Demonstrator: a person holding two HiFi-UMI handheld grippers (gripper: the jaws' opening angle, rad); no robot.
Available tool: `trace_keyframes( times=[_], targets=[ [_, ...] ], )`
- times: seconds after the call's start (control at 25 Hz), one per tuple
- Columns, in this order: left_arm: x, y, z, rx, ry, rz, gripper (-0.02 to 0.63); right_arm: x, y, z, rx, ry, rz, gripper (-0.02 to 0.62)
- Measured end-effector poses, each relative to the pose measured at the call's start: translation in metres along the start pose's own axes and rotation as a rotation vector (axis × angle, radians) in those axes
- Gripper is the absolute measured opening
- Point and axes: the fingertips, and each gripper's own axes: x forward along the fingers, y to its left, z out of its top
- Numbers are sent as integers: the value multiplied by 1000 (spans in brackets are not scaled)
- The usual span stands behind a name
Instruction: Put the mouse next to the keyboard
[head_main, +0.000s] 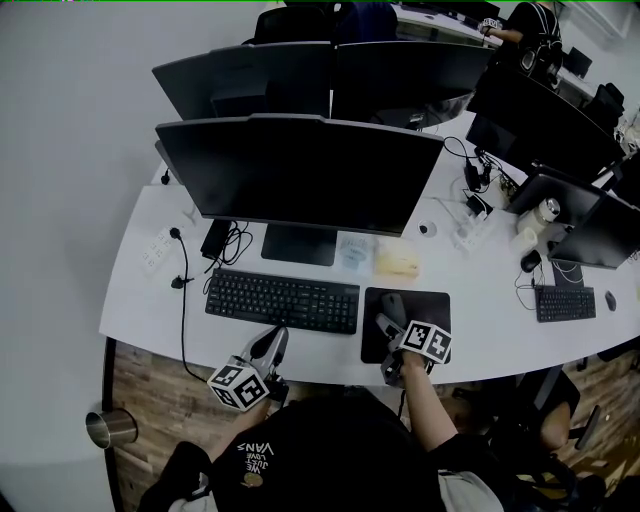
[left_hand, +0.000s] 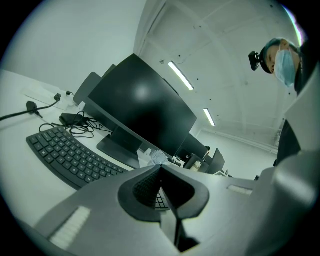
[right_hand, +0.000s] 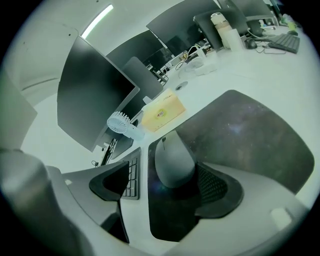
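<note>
A grey mouse (right_hand: 172, 159) rests on the left part of a dark mouse pad (right_hand: 250, 135), just right of the black keyboard (head_main: 283, 300). My right gripper (right_hand: 162, 175) is open around the mouse. Its left jaw stands clear of the mouse over the keyboard's end (right_hand: 134, 177), and its right jaw lies close along the mouse's side. In the head view this gripper (head_main: 386, 326) sits at the pad's near left, behind the mouse (head_main: 392, 303). My left gripper (head_main: 277, 338) hovers at the desk's front edge below the keyboard (left_hand: 70, 155), jaws shut (left_hand: 161, 169) on nothing.
A wide monitor (head_main: 300, 170) stands behind the keyboard. A yellow box (head_main: 397, 262) and a small white fan (right_hand: 120, 124) lie beyond the pad. Cables (head_main: 232, 240) and a power strip (head_main: 160, 248) sit at the left. A metal cup (head_main: 100, 428) stands on the floor.
</note>
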Motion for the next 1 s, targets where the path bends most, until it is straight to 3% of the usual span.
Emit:
trace_keyframes(
  times=[0.28, 0.64, 1.0],
  targets=[
    [-3, -1, 0, 3, 17, -29, 2, -12, -4, -10, -5, -26, -27, 417],
    [-18, -3, 7, 26, 6, -70, 2, -46, 42, -11, -141, -188, 83, 383],
    [-51, -6, 6, 59, 12, -109, 2, -92, 94, -32, -369, -333, 67, 145]
  ],
)
